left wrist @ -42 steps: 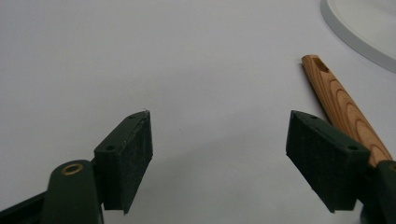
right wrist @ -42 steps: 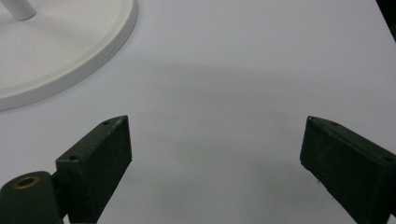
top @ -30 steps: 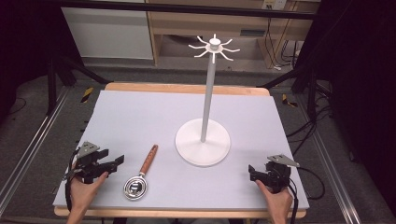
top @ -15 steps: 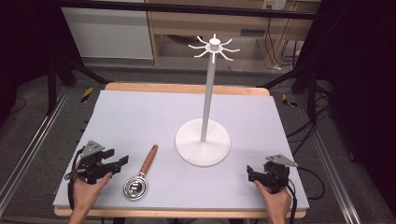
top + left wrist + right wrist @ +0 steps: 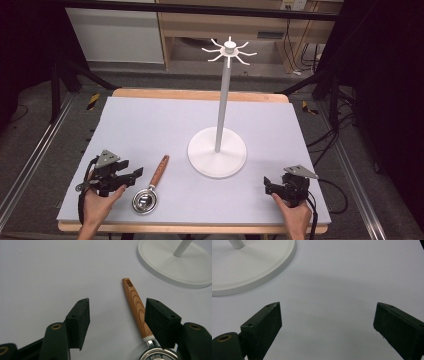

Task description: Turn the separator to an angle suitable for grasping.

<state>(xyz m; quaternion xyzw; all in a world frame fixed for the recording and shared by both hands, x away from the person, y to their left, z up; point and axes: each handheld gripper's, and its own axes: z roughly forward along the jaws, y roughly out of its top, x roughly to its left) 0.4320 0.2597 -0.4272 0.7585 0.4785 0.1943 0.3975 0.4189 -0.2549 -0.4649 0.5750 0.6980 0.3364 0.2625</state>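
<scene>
A small metal strainer (image 5: 144, 200) with a wooden handle (image 5: 159, 170) lies flat on the grey mat, bowl toward the front edge. My left gripper (image 5: 134, 175) hovers just left of it, open, jaws pointing right toward the handle. From the left gripper view the wooden handle (image 5: 136, 305) lies between the jaws, nearer the right one, untouched. A white hook stand (image 5: 218, 150) rises mid-table, its hooked crown (image 5: 229, 49) bare. My right gripper (image 5: 269, 185) rests open at the front right, with bare mat between its jaws and the stand's base (image 5: 249, 262) ahead.
The grey mat (image 5: 150, 125) covers a wooden table with its edge showing at the front (image 5: 200, 227). Dark frame rails run along both sides, and cables trail on the floor at the right.
My left gripper has slid right toward the strainer's handle. The right gripper has shifted slightly left. The strainer and stand have not moved.
</scene>
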